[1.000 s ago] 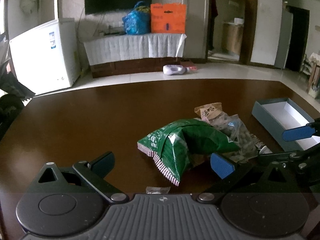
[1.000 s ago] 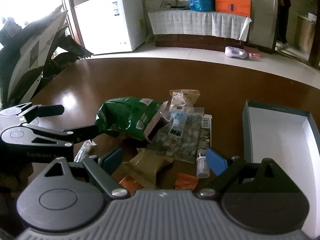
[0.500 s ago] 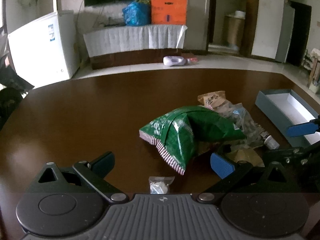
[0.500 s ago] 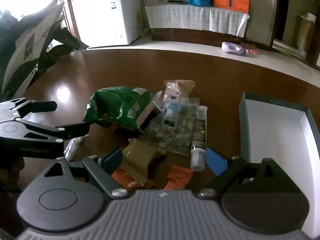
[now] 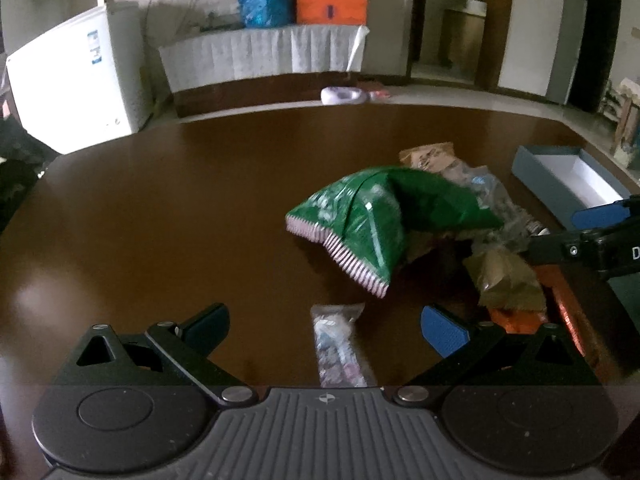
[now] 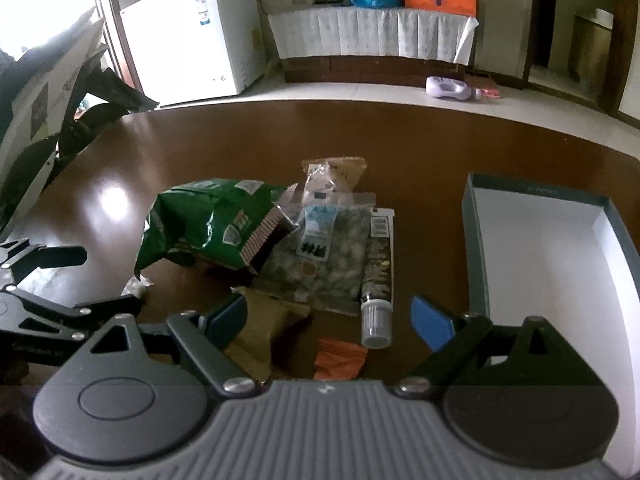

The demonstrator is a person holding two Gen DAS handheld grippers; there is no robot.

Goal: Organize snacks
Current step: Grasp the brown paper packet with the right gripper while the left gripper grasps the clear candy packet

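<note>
The snacks [image 6: 304, 252] lie heaped mid-counter [image 5: 160, 208], left of the empty box [image 6: 540, 264] at its right edge. Over the last second both grippers have pulled back, bringing a small clear packet [image 5: 338, 344] between the left gripper [image 5: 324, 326] fingers. Left and right gripper [image 6: 330, 316] both gape empty, so sorting looks barely begun.

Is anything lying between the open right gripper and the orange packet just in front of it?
Nothing visible does. The right gripper is open, and the orange packet lies bare on the table between its fingers; the olive packet and small tube sit beside it.
</note>
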